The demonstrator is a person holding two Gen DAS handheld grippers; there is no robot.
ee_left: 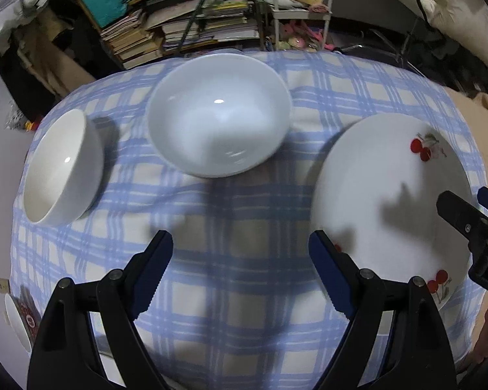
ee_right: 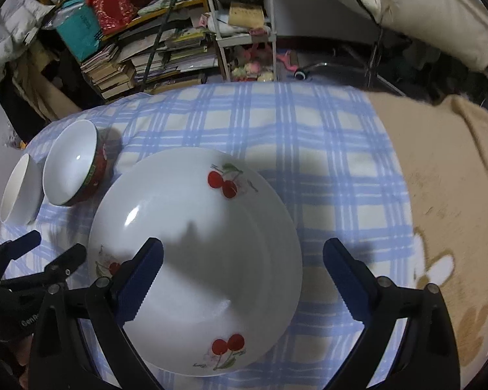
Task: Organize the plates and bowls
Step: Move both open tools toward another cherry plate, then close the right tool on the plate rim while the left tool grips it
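A white cherry-print plate (ee_right: 198, 253) lies on the blue plaid cloth; it also shows at the right of the left wrist view (ee_left: 390, 201). My right gripper (ee_right: 244, 253) is open above the plate, with nothing between its fingers. My left gripper (ee_left: 240, 247) is open over bare cloth, left of the plate. A bowl (ee_left: 219, 113), white inside and red outside (ee_right: 71, 165), stands beyond the left gripper. A plain white bowl (ee_left: 61, 169) stands further left, also seen in the right wrist view (ee_right: 16, 191).
The plaid cloth (ee_left: 244, 292) covers the table. A tan blanket (ee_right: 449, 195) lies to the right. Another dish (ee_left: 16, 321) sits at the near left edge. Stacked books and shelves (ee_left: 179, 26) stand behind the table.
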